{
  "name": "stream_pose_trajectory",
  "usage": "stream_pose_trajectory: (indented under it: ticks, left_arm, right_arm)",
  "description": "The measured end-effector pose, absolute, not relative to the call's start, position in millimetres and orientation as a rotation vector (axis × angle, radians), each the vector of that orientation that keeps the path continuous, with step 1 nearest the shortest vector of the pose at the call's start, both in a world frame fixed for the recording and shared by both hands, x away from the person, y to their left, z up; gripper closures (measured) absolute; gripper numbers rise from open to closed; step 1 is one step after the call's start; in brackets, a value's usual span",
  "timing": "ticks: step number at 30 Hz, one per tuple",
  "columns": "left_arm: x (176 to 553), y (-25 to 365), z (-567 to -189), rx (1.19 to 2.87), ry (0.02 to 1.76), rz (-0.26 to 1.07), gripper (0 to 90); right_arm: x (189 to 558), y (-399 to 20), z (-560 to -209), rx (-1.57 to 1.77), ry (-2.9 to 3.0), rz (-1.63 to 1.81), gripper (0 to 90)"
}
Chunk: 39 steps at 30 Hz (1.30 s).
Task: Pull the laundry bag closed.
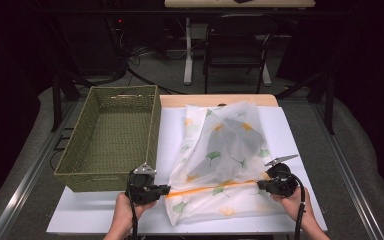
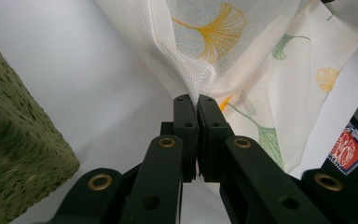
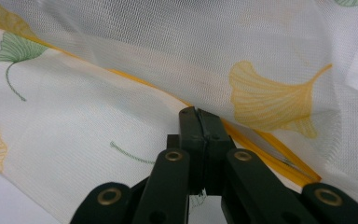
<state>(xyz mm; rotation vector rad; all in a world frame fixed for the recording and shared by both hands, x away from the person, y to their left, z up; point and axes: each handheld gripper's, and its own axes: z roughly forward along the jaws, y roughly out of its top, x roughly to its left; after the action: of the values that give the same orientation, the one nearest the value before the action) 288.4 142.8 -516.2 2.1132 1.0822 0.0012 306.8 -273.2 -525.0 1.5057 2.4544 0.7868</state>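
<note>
Two grippers are clamped on one sheer white cloth printed with yellow and green ginkgo leaves [image 1: 223,160], which is taken as the landmark here.

White rectangular table top [image 1: 90,212]: the cloth is spread across its middle and right part, with bare surface left in front of the cloth and to its left.

Olive-green woven rectangular basket [image 1: 111,137]: set just beside the cloth's left edge, long side parallel to it, on the same table. Its wall is seen at the left edge of the left gripper view [image 2: 18,154].

Cloth: lying crumpled and partly folded over itself, an orange-yellow hem stripe [image 1: 215,187] running across its near part. A darker shape is seen through the fabric near the cloth's centre; what it is cannot be told.

Left gripper [image 1: 166,189]: held at the cloth's near-left corner, jaws pressed together on a pinched fold of the fabric, as seen close up in the left gripper view [image 2: 198,100]. The fabric is pulled into a peak at the jaw tips.

Right gripper [image 1: 261,184]: held at the cloth's near-right edge, jaws clenched on the fabric right at the orange hem stripe, confirmed in the right gripper view [image 3: 198,112].

Both pinch points are sited along the same hem line.
</note>
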Motion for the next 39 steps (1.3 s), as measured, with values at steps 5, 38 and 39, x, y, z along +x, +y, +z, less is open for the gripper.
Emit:
stream_pose_trajectory:
  ticks: [5,38,39]
  left_arm:
    - [288.8,143.7,-516.2,2.113,1.083,0.002,88.4]
    - [294.1,147.9,-517.2,2.128,1.106,0.029,88.5]
    - [294.6,148.3,-517.3,2.134,1.100,0.028,88.5]
  right_arm:
    - [306.9,-276.6,-524.7,1.542,2.436,0.773,90.0]
    - [299.2,-332.8,-530.5,1.667,2.300,0.714,90.0]
    - [299.4,-333.1,-530.8,1.664,2.303,0.712,90.0]
